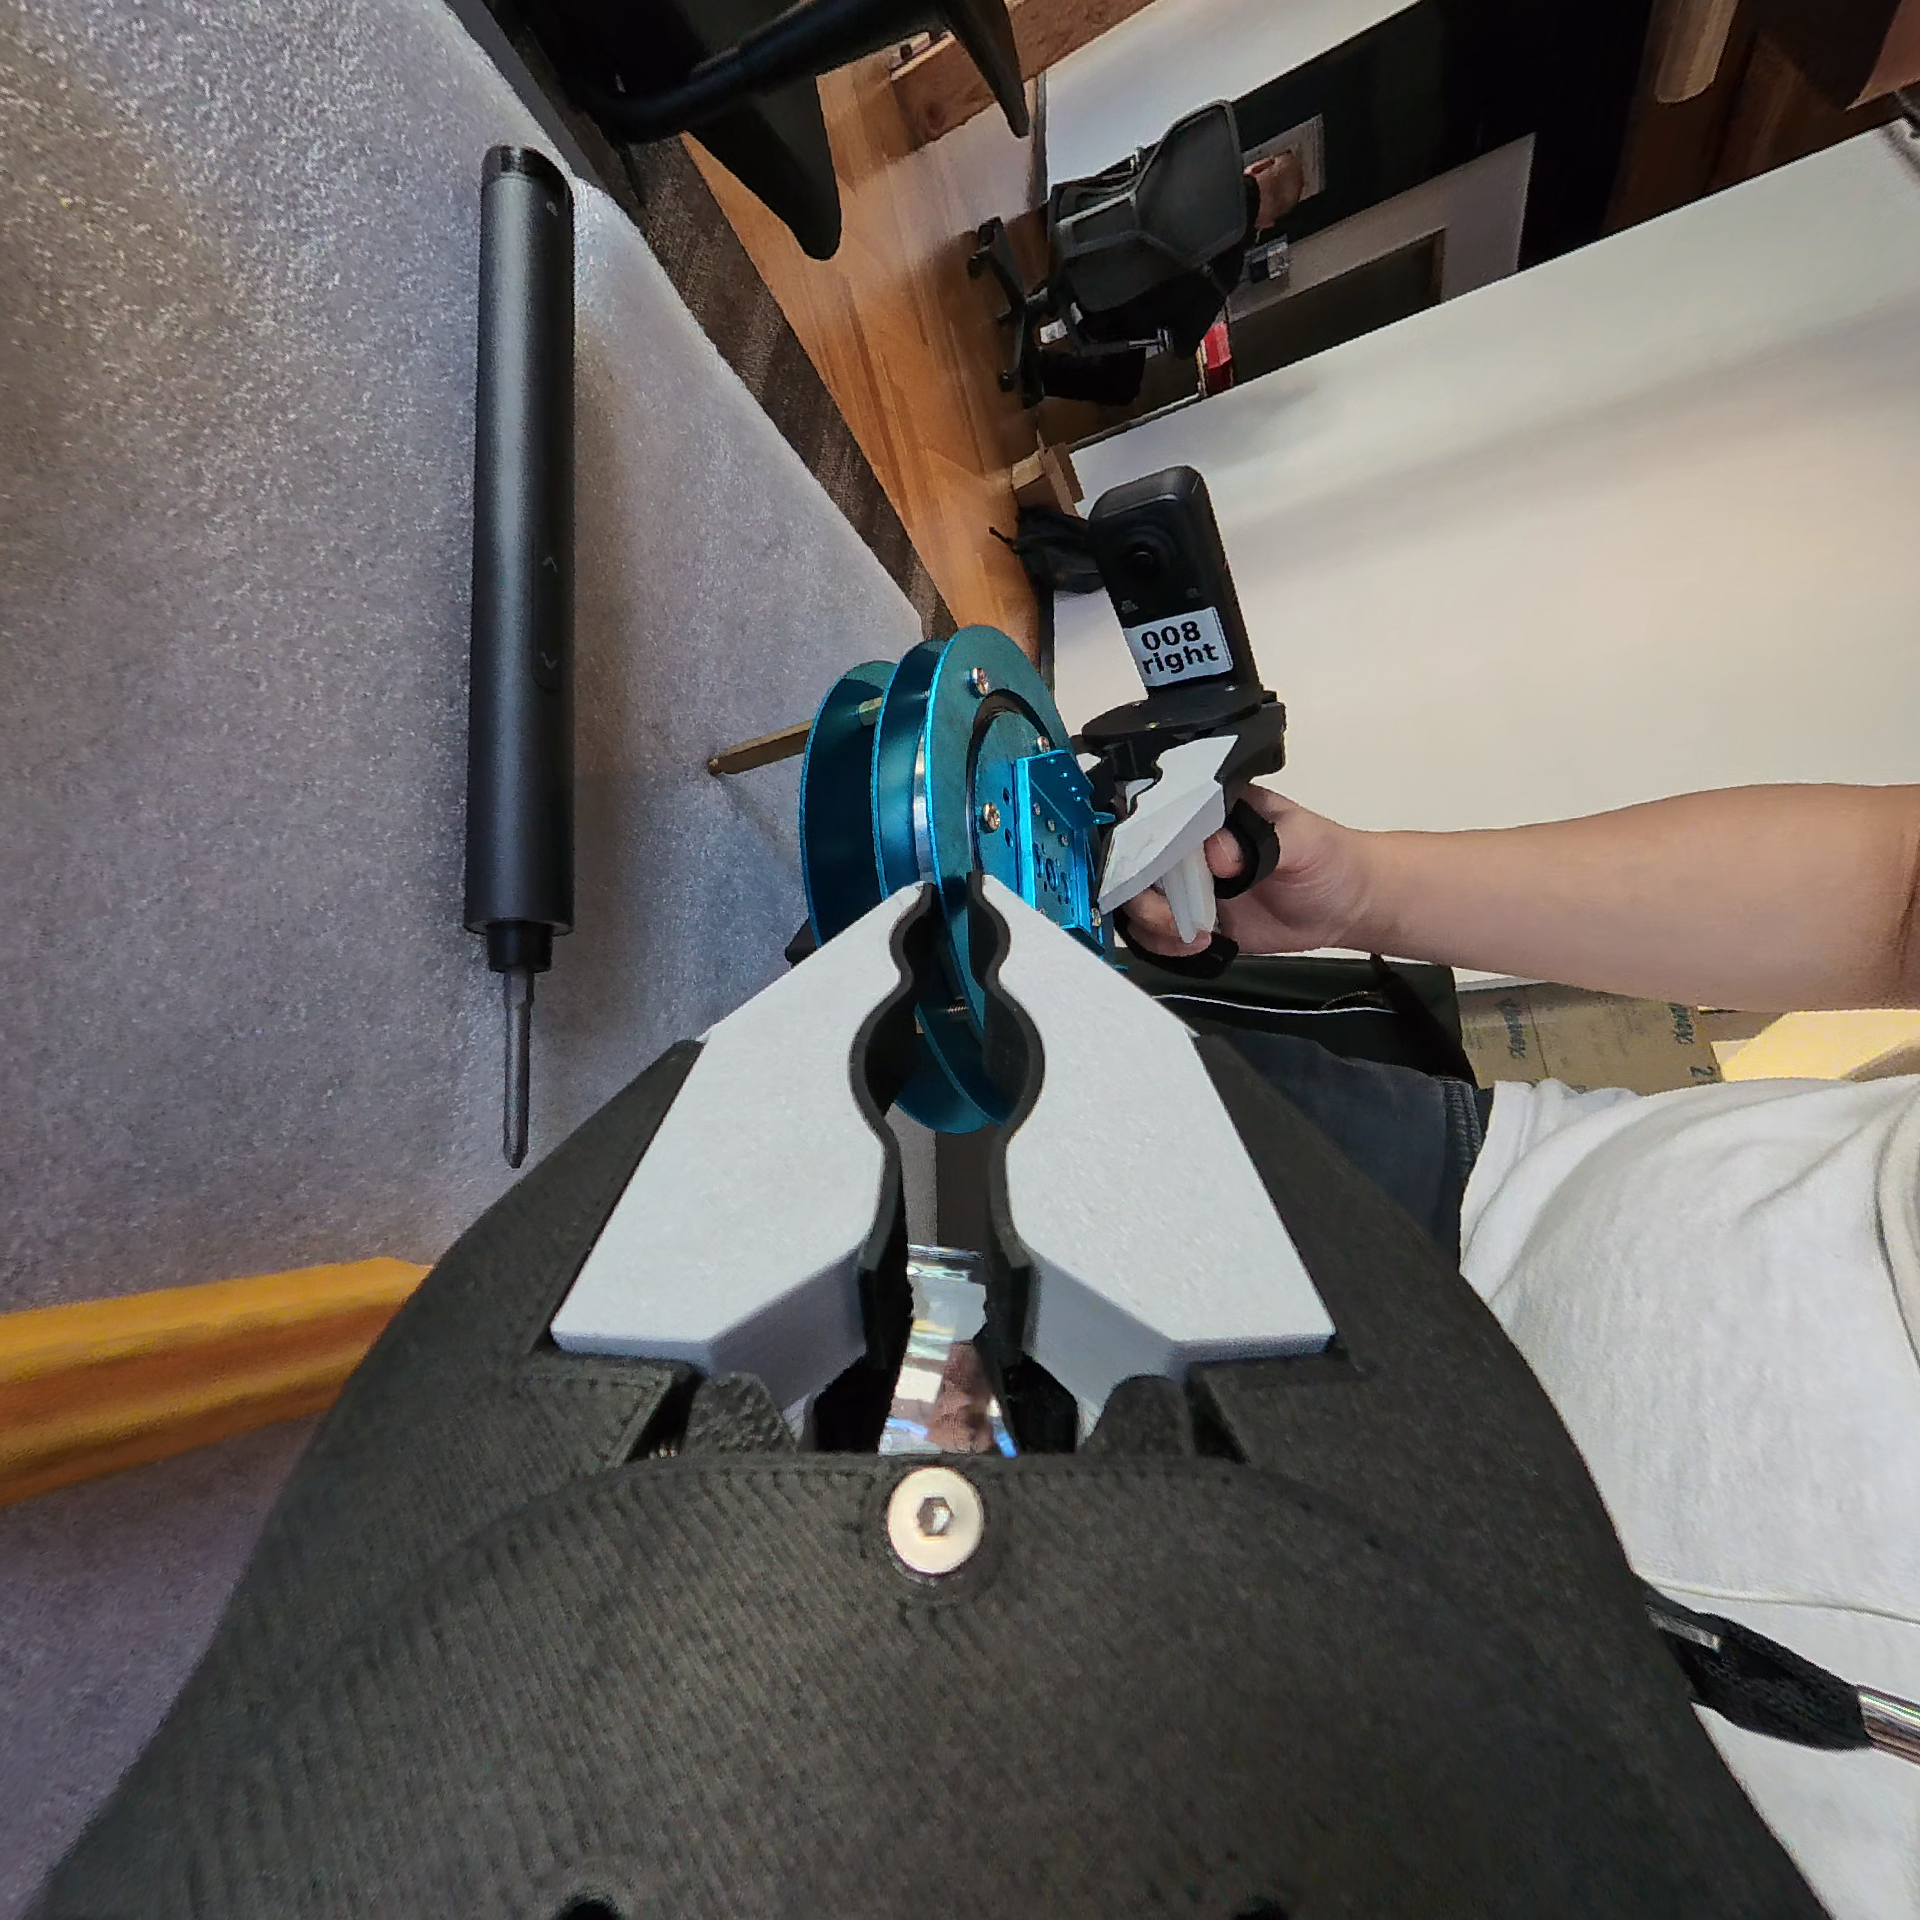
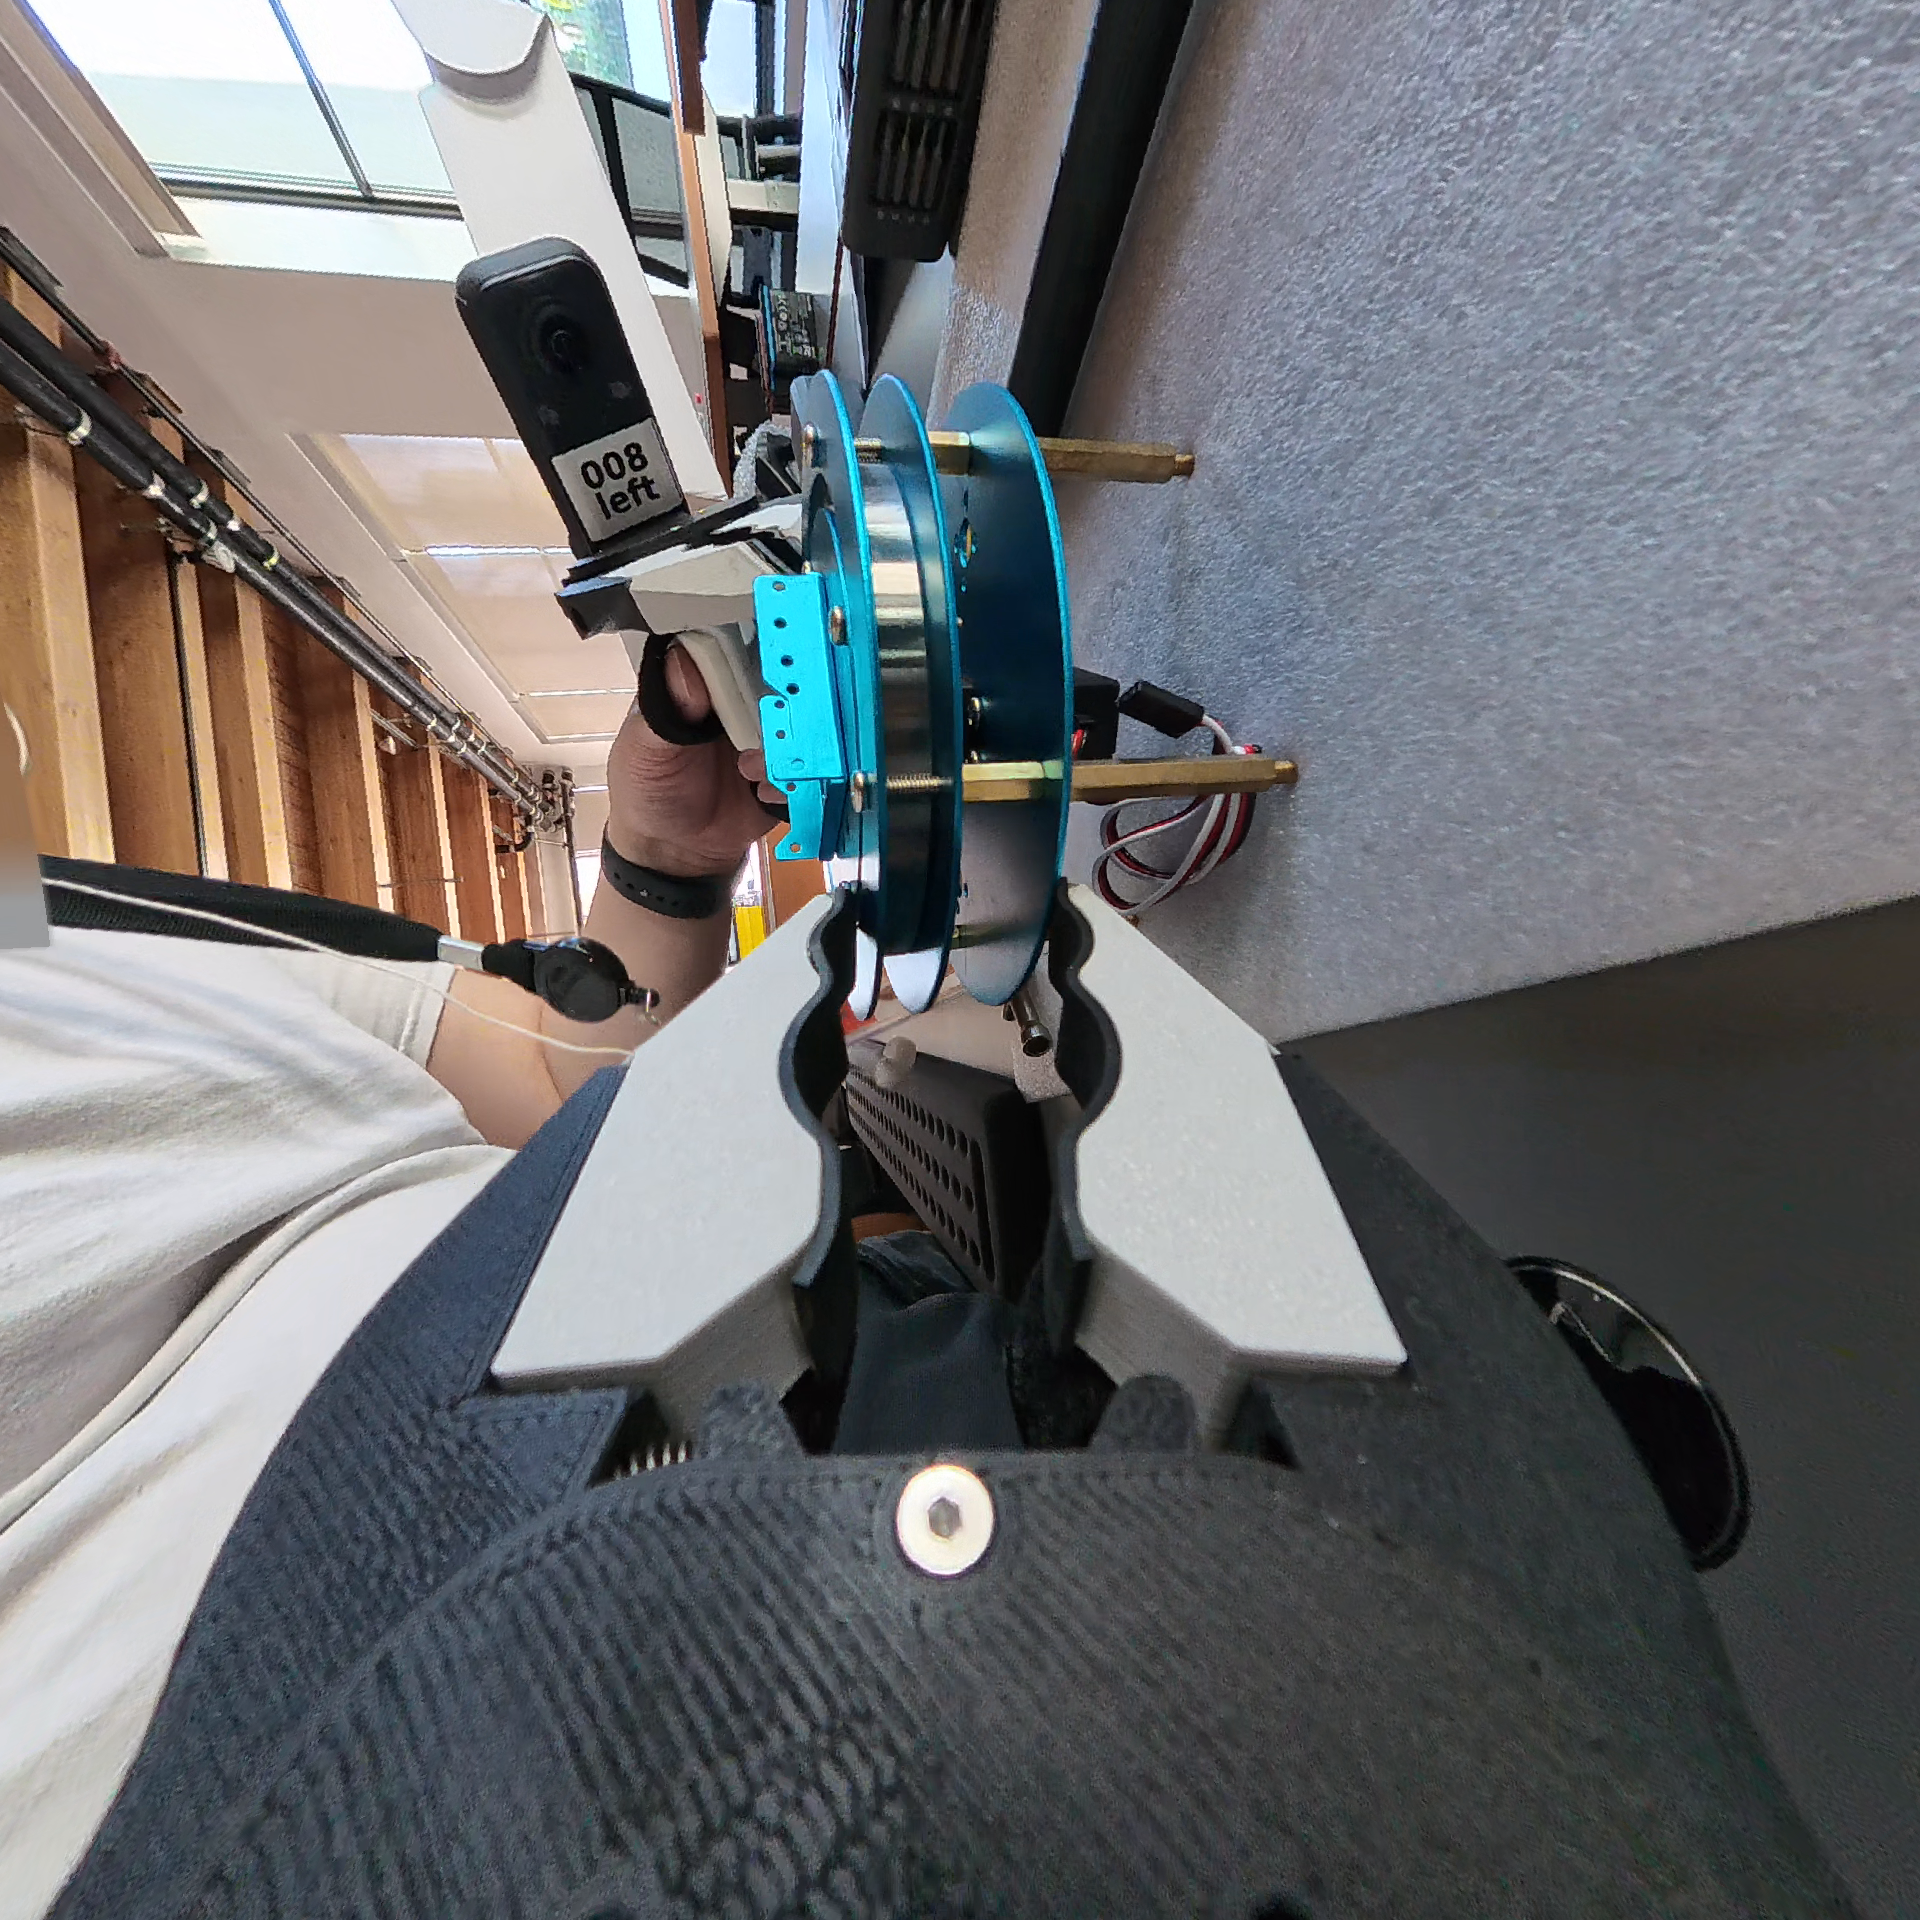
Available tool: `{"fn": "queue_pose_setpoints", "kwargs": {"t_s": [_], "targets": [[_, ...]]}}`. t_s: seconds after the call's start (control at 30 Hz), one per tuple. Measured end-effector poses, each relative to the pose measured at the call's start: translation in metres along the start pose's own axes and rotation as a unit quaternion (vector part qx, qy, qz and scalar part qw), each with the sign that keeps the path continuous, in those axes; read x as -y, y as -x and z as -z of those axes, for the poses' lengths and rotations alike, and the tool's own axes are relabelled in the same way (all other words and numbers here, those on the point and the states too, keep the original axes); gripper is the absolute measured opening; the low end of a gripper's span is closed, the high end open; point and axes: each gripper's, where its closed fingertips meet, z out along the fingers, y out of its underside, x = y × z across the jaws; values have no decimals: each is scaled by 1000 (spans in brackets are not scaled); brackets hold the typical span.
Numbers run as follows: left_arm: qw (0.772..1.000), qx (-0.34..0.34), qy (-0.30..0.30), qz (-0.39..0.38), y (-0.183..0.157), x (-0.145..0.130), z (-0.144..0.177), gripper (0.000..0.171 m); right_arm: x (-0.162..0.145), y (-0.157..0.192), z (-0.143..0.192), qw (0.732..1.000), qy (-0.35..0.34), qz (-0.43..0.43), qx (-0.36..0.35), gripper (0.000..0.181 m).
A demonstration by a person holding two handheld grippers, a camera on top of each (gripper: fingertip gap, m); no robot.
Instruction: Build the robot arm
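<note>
While the grey foam mat (image 1: 260,727) covers most of the desk (image 2: 1558,1143), its near edge drops to the dark desk top in the right wrist view, where a round black cable port (image 2: 1631,1413) sits; a wooden rim (image 1: 156,1371) borders the mat in the left wrist view. Open mat lies to the far side of the assembly, broken only by a black electric screwdriver (image 1: 520,582) lying flat, well apart from it.

A black perforated bit holder (image 2: 925,1153) lies below the right gripper (image 2: 951,935), with a few small bits near it; what its holes hold cannot be made out. Another dark slotted case (image 2: 914,125) stands at the mat's far end.

Standing on the mat on brass standoffs (image 2: 1174,774), the blue disc assembly (image 2: 935,675) is three anodised blue round plates stacked in parallel with a silver ring between, a blue drilled bracket (image 2: 800,717) on its outer face, and red, white and black wires (image 2: 1174,831) trailing from its underside.

Left gripper (image 1: 951,904) is nearly closed, its tips pinching the rim of one plate of the assembly (image 1: 935,831). Right gripper is spread wider, its fingers straddling the edges of all three plates, seemingly touching on both sides.
</note>
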Motion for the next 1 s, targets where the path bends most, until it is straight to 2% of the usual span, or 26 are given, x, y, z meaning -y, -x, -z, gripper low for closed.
{"fn": "queue_pose_setpoints", "kwargs": {"t_s": [0.33, 0.53, 0.7, 0.87, 1.0], "targets": [[998, 39, -6, -41, 0, -1, 4, 5, 1, 1, -1, 999, -16, 34, -8, 37], [995, 31, -94, -30, -12, 9, 27, 0, 1, -1, 0, 996, -17, 82, -36, 42], [983, 74, -157, -62, -23, 19, 60, 0, -5, 2, 1, 984, 22, 160, -71, 57], [973, 95, -202, -65, -58, 19, 87, 0, -4, 11, 14, 966, 42, 234, -99, 65], [963, 121, -223, -85, -108, 1, 88, 0, 10, 29, 33, 947, 21, 306, -95, 63]]}}
